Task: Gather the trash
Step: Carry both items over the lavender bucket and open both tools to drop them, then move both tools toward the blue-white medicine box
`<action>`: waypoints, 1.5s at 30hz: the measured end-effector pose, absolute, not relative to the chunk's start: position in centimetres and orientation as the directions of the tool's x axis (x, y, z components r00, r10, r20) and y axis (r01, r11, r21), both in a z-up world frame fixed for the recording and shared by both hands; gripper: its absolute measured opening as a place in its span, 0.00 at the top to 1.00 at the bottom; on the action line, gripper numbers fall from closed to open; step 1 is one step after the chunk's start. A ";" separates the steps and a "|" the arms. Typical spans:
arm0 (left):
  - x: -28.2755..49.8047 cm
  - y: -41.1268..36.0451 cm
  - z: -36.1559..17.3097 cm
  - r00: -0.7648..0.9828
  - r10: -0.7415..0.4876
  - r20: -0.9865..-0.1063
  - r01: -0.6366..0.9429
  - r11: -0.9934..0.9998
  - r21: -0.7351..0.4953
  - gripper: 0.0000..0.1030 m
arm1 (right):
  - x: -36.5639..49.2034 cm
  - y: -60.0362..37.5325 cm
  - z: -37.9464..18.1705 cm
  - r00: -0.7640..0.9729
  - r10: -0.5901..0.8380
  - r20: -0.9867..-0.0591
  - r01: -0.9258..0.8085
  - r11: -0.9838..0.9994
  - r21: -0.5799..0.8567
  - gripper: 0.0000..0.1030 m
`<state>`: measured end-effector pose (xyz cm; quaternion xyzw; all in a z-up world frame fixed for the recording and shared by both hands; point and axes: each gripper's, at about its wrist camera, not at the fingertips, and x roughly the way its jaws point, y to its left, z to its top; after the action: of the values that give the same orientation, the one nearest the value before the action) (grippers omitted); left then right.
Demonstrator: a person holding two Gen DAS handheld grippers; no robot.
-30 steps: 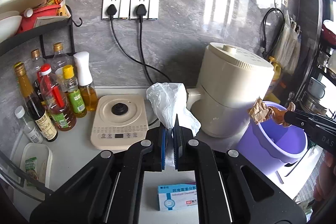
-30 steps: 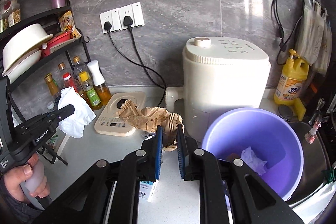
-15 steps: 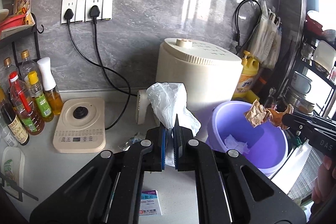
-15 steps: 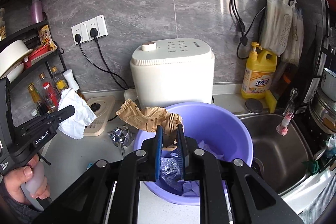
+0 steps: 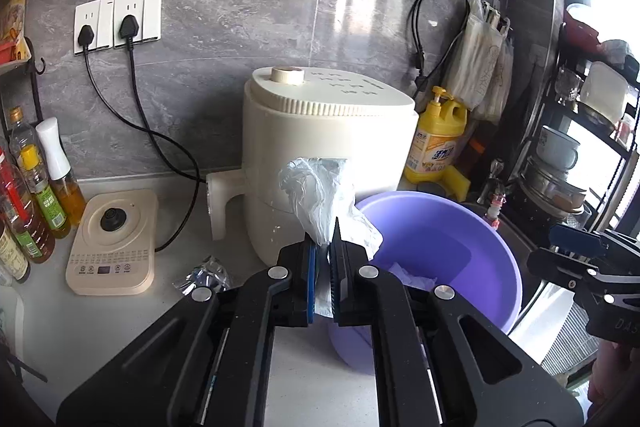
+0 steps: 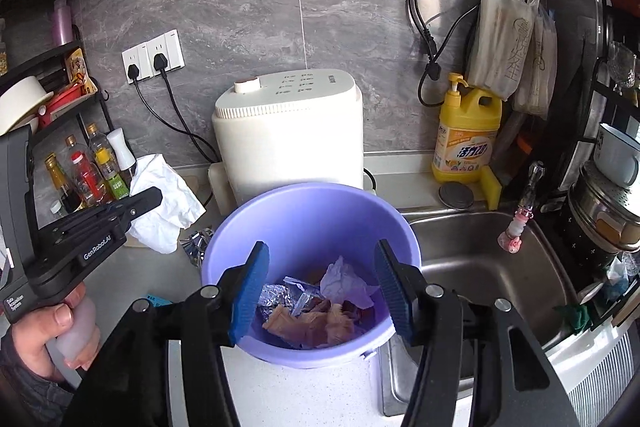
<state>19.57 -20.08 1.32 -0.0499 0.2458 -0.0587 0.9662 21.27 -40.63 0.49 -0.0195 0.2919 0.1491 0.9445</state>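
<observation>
My left gripper (image 5: 323, 247) is shut on a crumpled white plastic bag (image 5: 320, 197) and holds it at the near left rim of the purple bucket (image 5: 492, 267). In the right wrist view the bag (image 6: 162, 203) hangs left of the bucket (image 6: 312, 211). My right gripper (image 6: 318, 287) is open and empty right above the bucket. Brown crumpled paper (image 6: 308, 321) lies in the bucket with foil (image 6: 276, 297) and a white wad (image 6: 344, 281). My right gripper also shows at the right edge of the left wrist view (image 5: 576, 251).
A cream appliance (image 6: 288, 135) stands behind the bucket. A foil scrap (image 5: 204, 275) lies on the counter left of it, beside a cream base unit (image 5: 112, 235). A blue box (image 6: 158, 301) peeks out below. The sink (image 6: 492, 267), yellow detergent bottle (image 6: 468, 139) and bottles (image 5: 36, 195) flank the counter.
My right gripper opened and the brown paper dropped into the bucket. My left gripper carried the white bag rightward to the bucket's rim.
</observation>
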 end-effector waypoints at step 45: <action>15.0 -6.4 -0.4 0.842 -0.010 -0.540 -0.012 0.999 -0.037 0.08 | 19.2 -31.6 -1.9 0.740 0.326 -0.588 -0.307 0.942 0.137 0.36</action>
<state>15.01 -6.45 -0.42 -0.0197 0.2813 0.0005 0.9594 19.24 -31.64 -1.91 0.0156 0.3178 0.1697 0.9327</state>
